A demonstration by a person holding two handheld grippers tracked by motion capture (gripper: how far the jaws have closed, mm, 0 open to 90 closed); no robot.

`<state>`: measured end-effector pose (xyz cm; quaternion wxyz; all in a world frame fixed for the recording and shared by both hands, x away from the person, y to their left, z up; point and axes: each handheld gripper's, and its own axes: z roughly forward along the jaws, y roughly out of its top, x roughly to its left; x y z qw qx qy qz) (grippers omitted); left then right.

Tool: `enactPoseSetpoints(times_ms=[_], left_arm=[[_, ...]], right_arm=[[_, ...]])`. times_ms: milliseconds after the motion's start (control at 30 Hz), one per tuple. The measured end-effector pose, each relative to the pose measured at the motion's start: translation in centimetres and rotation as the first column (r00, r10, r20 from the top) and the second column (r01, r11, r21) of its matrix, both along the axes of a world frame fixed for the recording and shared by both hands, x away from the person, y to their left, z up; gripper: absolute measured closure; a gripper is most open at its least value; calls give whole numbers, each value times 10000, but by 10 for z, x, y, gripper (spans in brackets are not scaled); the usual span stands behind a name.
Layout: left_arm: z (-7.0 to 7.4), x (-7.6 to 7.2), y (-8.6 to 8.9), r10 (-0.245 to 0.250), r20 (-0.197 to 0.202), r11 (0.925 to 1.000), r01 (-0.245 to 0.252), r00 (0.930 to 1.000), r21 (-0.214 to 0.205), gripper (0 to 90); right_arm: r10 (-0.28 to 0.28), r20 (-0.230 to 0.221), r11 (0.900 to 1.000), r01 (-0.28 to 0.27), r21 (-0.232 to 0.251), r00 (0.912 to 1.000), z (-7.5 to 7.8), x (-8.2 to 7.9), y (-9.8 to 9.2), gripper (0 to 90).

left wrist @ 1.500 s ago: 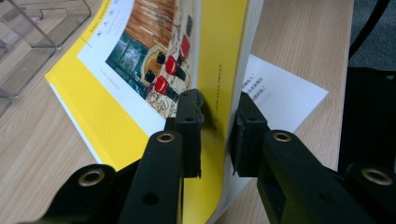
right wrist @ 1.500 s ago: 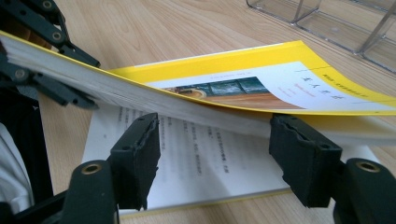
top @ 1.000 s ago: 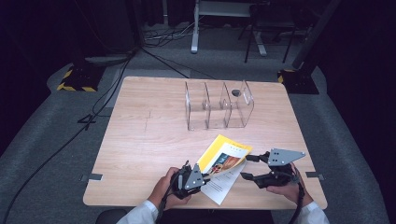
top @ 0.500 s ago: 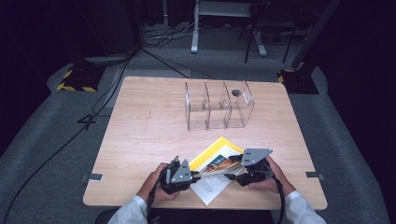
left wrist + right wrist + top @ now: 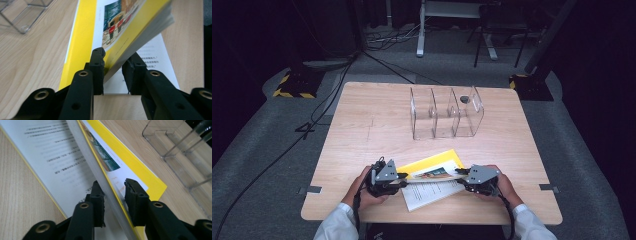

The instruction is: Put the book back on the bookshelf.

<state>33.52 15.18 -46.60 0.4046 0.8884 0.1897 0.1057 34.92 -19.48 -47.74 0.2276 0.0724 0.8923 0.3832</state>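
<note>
An open yellow book lies near the table's front edge, one white text page flat on the wood. Its upper block of pages and cover is raised on a slant. My left gripper is at the book's left end. In the left gripper view the raised block passes between the jaws, which have just been opening; one pad touches the cover and the other stands slightly off. My right gripper is at the right end. Its jaws have just been closing and are shut on the block's grey page edge.
A clear three-compartment organizer stands at the table's middle back, with a small dark object in its right compartment. It also shows in both gripper views. Bare wood lies left of the book.
Both hands have shifted left. The right gripper came down from beside the book to its right end and narrowed its jaws around the raised pages. The left gripper slid to the left end.
</note>
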Motion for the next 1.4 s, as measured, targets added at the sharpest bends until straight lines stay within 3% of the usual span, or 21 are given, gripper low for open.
enactPoseSetpoints(times_ms=[67, 267, 367, 500, 633, 733, 800, 867, 967, 1133, 1200, 1267, 1300, 1400], left_arm=[[0, 1, 4, 206, 62, 9998, -206, 9998, -23, 672], [6, -7, 0, 657, 300, 9975, -664, 9974, 223, 487], [12, -14, -9, 872, 516, 9955, -890, 9949, 324, 378], [18, -19, -27, 1006, 844, 9925, -1059, 9913, 608, 310], [18, -20, -44, 1166, 990, 9881, -1255, 9882, 884, 301], [16, -19, -51, 1247, 1067, 9852, -1358, 9864, 1042, 331], [14, -17, -50, 1361, 1140, 9816, -1495, 9841, 1190, 474], [12, -15, -45, 1049, 948, 9869, -1154, 9900, 1130, 581], [7, -17, -43, 590, 1093, 9835, -765, 9923, 1641, 680], [5, -19, -43, 281, 1242, 9754, -544, 9919, 2135, 711], [5, -16, -37, 293, 1116, 9788, -511, 9933, 1983, 709], [5, -15, -36, 280, 1063, 9807, -479, 9939, 1896, 709], [5, -14, -34, 254, 1025, 9822, -439, 9944, 1827, 709], [8, -11, -30, 360, 925, 9851, -509, 9951, 1642, 705]], right_arm=[[44, 195, 10000, -43, -63, 9998, 1, -3, 4, 738], [151, 434, 9995, -139, -282, 9989, 4, -8, 12, 762], [182, 489, 9990, -162, -405, 9986, 5, -9, 16, 769], [199, 482, 9988, -177, -454, 9986, 7, -11, 20, 778], [252, 476, 9980, -224, -584, 9986, 9, -13, 27, 783], [217, 376, 9980, -194, -606, 9991, 10, -13, 31, 782], [202, 344, 9978, -179, -638, 9992, 10, -13, 33, 775], [151, 237, 9986, -139, -501, 9996, 10, -13, 32, 764], [182, 6, 9995, -182, -256, 9998, 9, -11, 31, 722], [387, -353, 9992, -385, 61, 9986, 0, -5, 22, 669], [389, -263, 9992, -387, 87, 9989, -6, -2, 13, 669], [385, -452, 9975, -358, 604, 9982, -8, 2, 5, 685], [385, -452, 9975, -358, 604, 9982, -8, 2, 5, 685], [576, -22, 9970, -575, 510, 9983, -5, -1, 4, 741]])
